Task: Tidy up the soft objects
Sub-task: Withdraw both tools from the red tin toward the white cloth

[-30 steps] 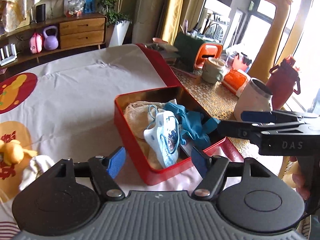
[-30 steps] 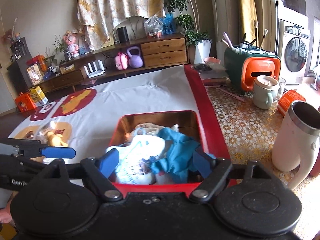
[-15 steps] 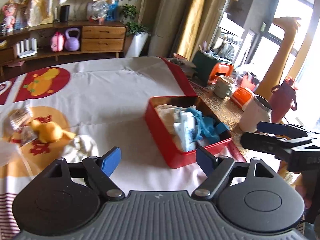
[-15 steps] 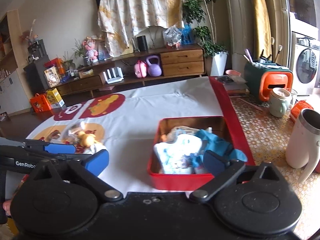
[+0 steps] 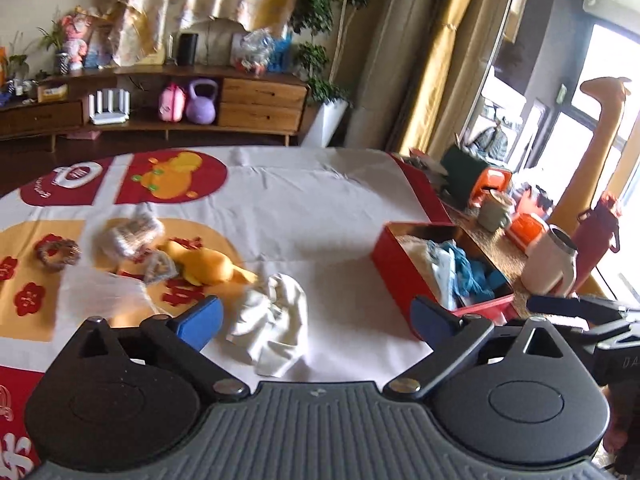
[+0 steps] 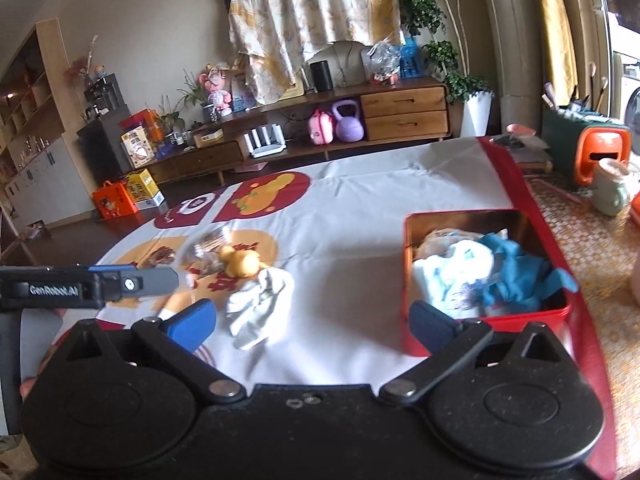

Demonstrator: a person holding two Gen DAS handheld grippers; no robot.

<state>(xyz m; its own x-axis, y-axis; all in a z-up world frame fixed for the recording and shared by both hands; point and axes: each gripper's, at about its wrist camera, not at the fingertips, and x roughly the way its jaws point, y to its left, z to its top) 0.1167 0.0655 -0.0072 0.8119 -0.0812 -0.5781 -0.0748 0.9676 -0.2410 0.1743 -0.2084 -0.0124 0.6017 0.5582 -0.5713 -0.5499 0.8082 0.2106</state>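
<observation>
crumpled white cloth lying on the bench, soft and wrinkled, long axis running near to far, between the spread blue pads. left claw released, just widened, gripping nothing. right claw likewise gaping and bare. plush yellow duck just beyond the cloth. glossy red rectangular tin at right, stuffed with blue and white fabrics.
</observation>
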